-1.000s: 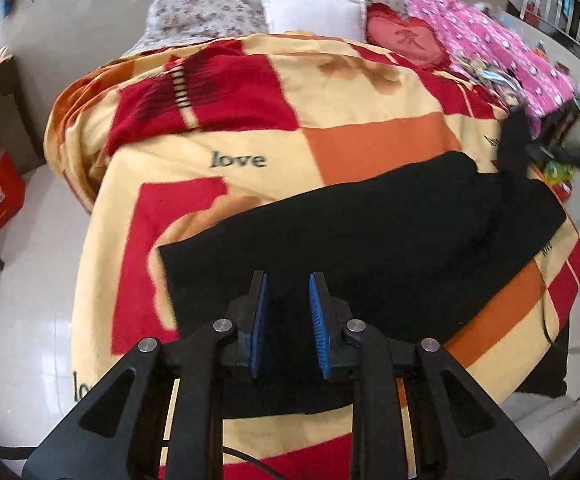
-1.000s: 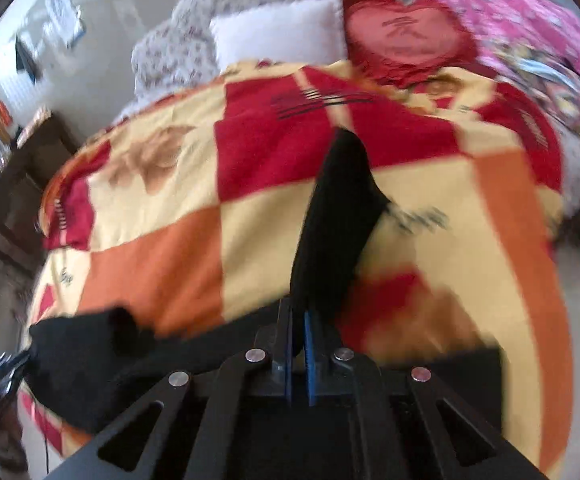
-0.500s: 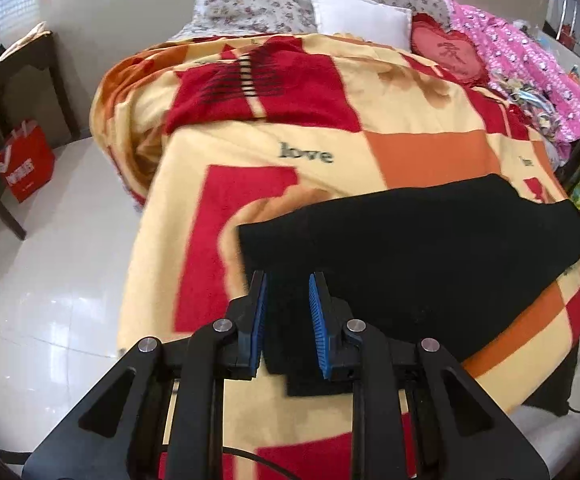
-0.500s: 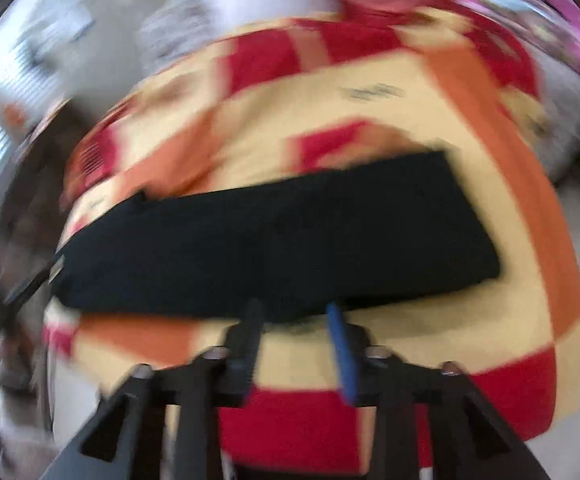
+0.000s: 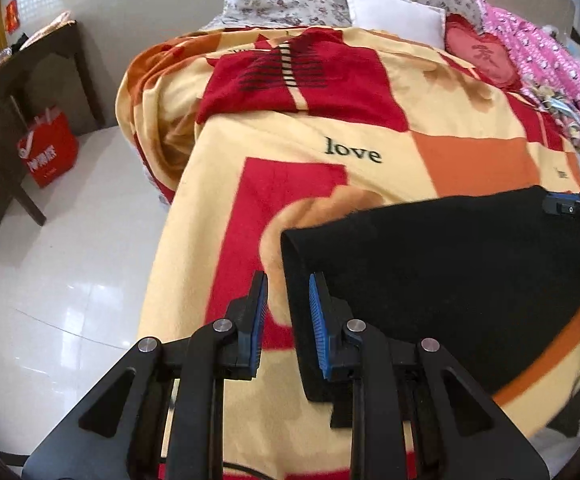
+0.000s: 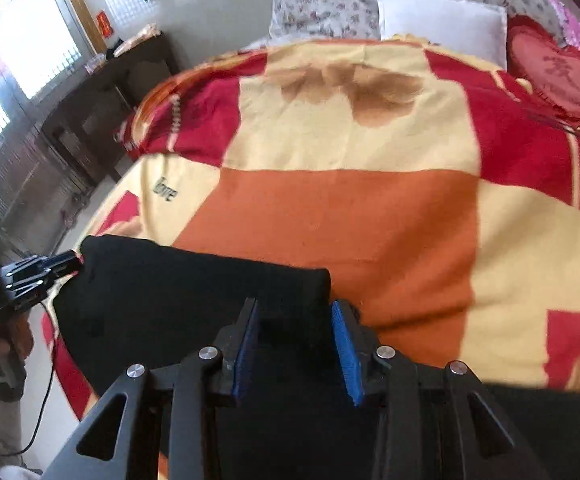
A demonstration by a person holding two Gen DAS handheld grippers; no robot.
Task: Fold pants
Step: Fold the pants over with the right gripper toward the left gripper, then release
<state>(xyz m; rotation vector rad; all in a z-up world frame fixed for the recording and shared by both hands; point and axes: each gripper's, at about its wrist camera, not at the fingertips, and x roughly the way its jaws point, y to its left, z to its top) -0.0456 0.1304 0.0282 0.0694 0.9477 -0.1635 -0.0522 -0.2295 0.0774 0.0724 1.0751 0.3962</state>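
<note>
Black pants [image 5: 442, 280] are lying folded lengthwise into one long dark band across the near part of a bed, on a blanket [image 5: 370, 184] patterned in yellow, red and orange squares with the word "love" printed on it. A second ago the right tool [image 6: 296, 344] was clamped on a strip of the black cloth, lifting it high above the blanket; now its blue-padded fingers are standing apart and holding nothing, hovering just above one end of the band, whose rounded corner is sitting between and just beyond the pads. The cloth that was in the air is now resting flat on top of the rest, so one leg appears to be laid over the other. The left tool [image 5: 287, 320] is also standing apart and empty, as it was in the earlier views, and its view has shifted toward the opposite end of the band, with the cloth's edge passing between its fingers [image 5: 318, 312]. Seen from the right wrist, the left tool [image 6: 45, 268] is poised just beside that far corner. A white pillow [image 5: 394, 12] and a red heart cushion [image 5: 482, 56] are sitting well apart at the head of the bed. Judging from this, the lengthwise fold looks finished, and the next step is probably gripping an end to fold the band across
</note>
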